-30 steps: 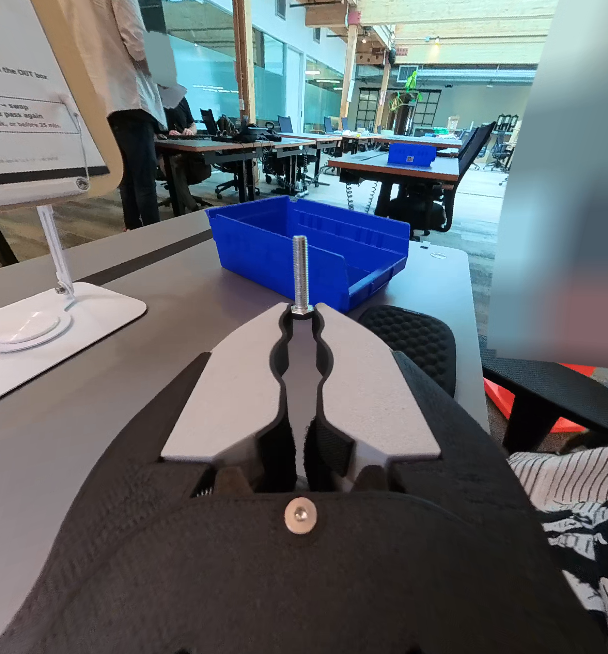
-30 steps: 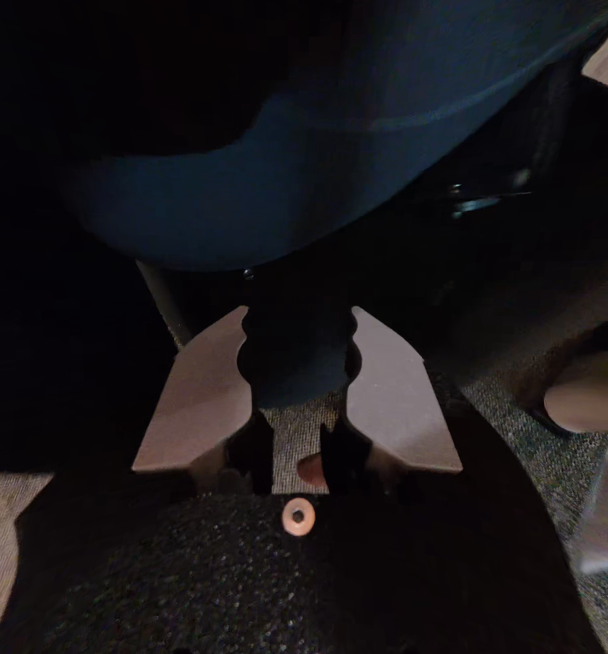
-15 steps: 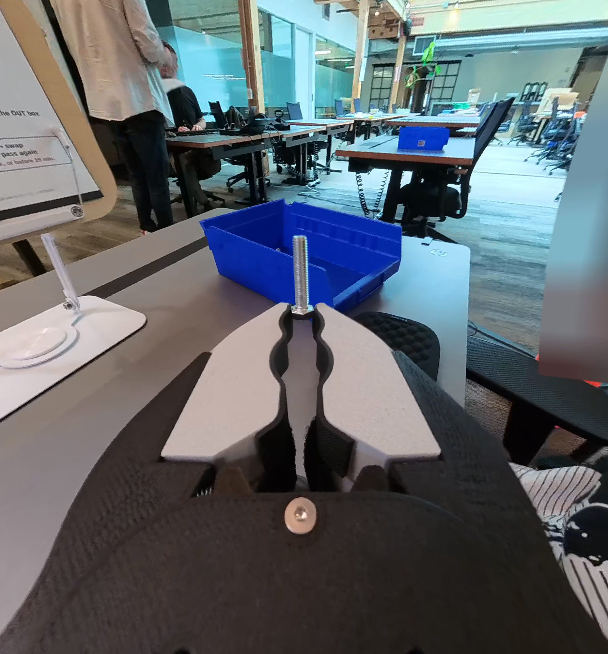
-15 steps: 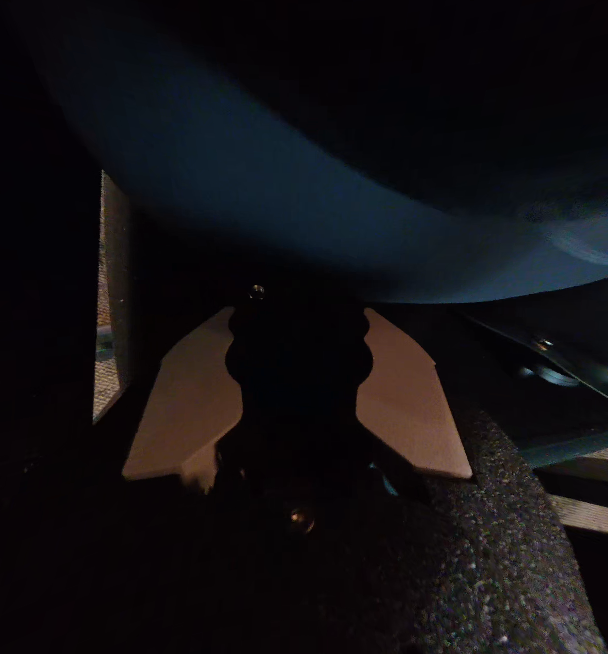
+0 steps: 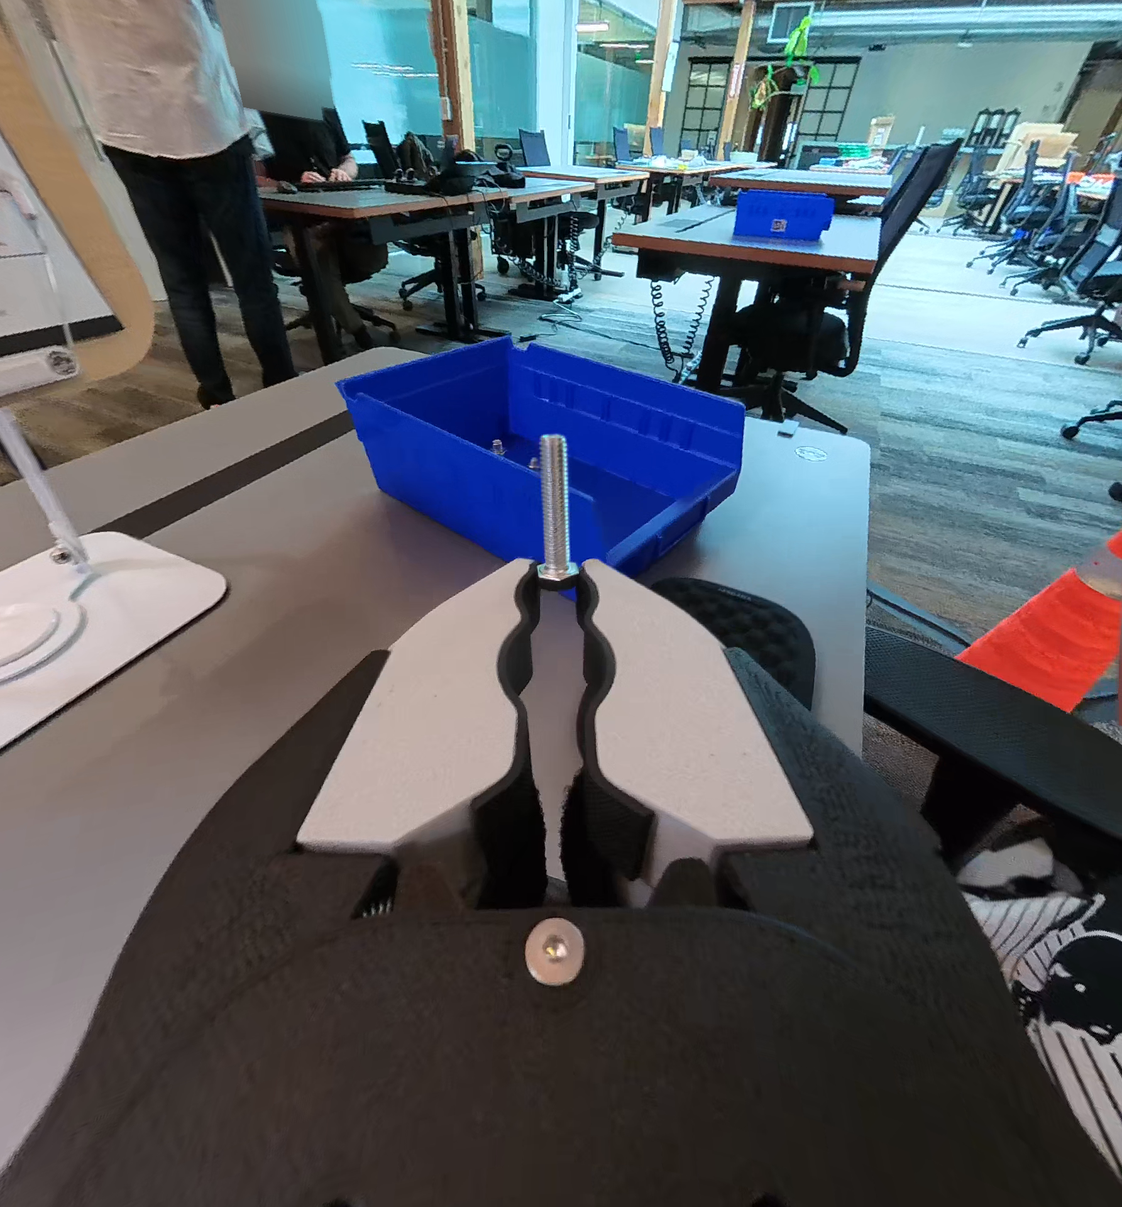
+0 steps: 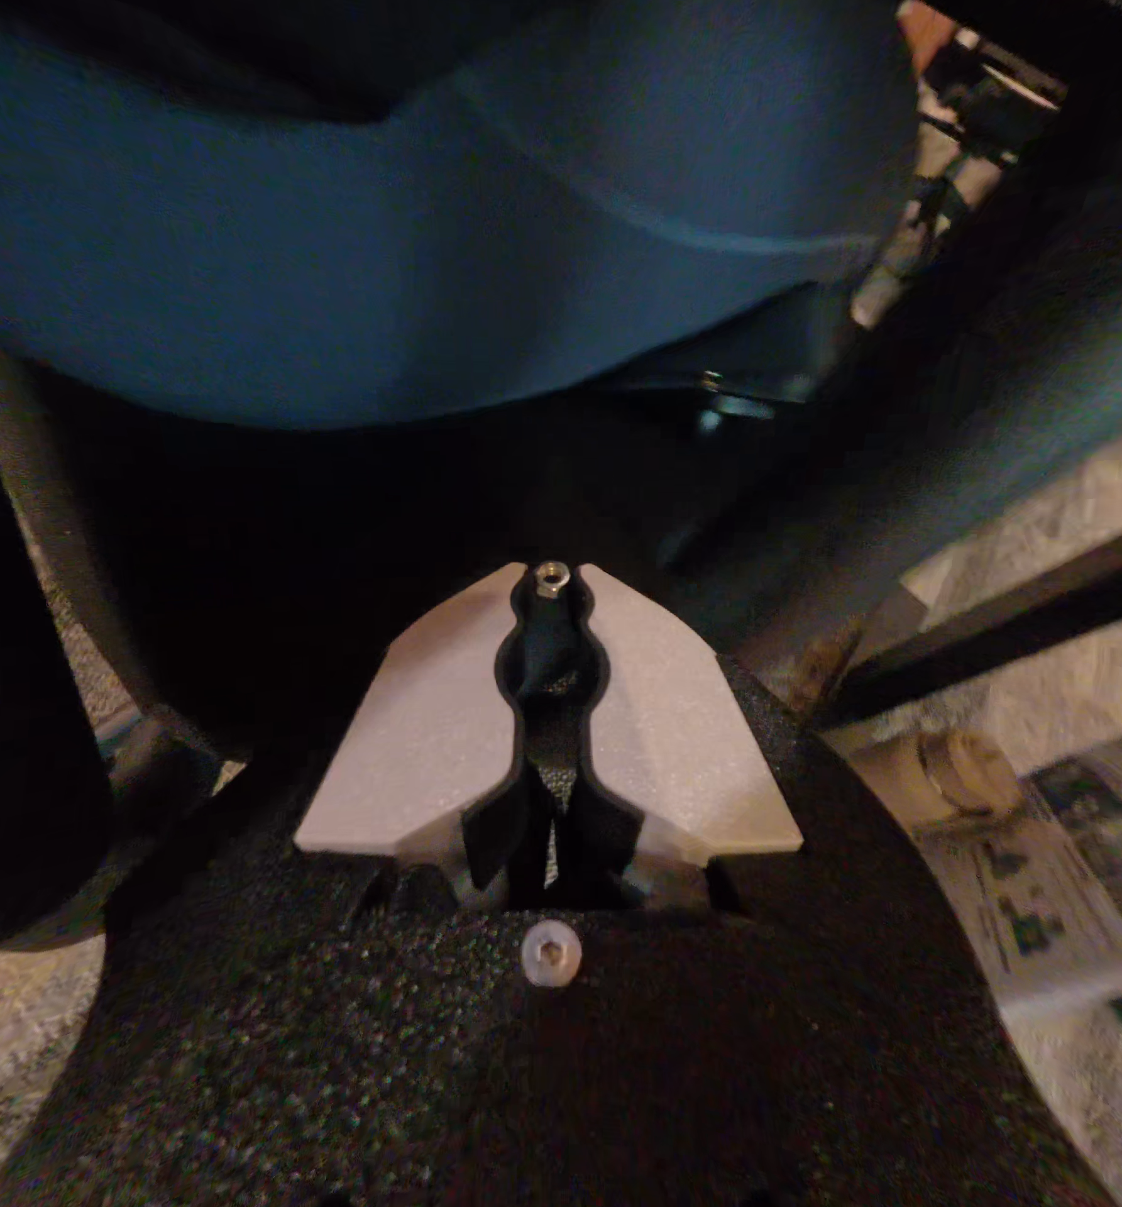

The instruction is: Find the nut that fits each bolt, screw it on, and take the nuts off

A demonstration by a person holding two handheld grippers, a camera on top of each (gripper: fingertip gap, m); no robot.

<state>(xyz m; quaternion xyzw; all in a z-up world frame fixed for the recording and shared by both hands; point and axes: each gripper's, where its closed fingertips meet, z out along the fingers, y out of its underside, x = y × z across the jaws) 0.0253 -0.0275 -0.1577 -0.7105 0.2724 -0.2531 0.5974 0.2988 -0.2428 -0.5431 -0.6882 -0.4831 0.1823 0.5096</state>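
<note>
My left gripper [image 5: 555, 575] is shut on the hex head of a silver bolt [image 5: 553, 503] that stands upright, thread up, above the grey table [image 5: 271, 588]. Behind it a blue bin [image 5: 453, 470] sits on the table with a couple of small metal parts [image 5: 498, 447] inside. My right gripper [image 6: 550, 578] is shut on a small silver nut [image 6: 549, 579] at its fingertips. It is down below the table in the dark, under a large blue curved shape [image 6: 414, 294].
A white stand base [image 5: 55, 620] with a sign holder is at the left of the table. A black mesh chair [image 5: 1002, 738] and an orange cone [image 5: 1054, 627] are at the right. A person [image 5: 186, 163] stands behind the table. Carpet floor [image 6: 1035, 653] shows beside the right gripper.
The right gripper was open and empty in the earlier frames; now it is shut on a small nut. The left gripper has kept the bolt and tilted a little, showing more of the bin.
</note>
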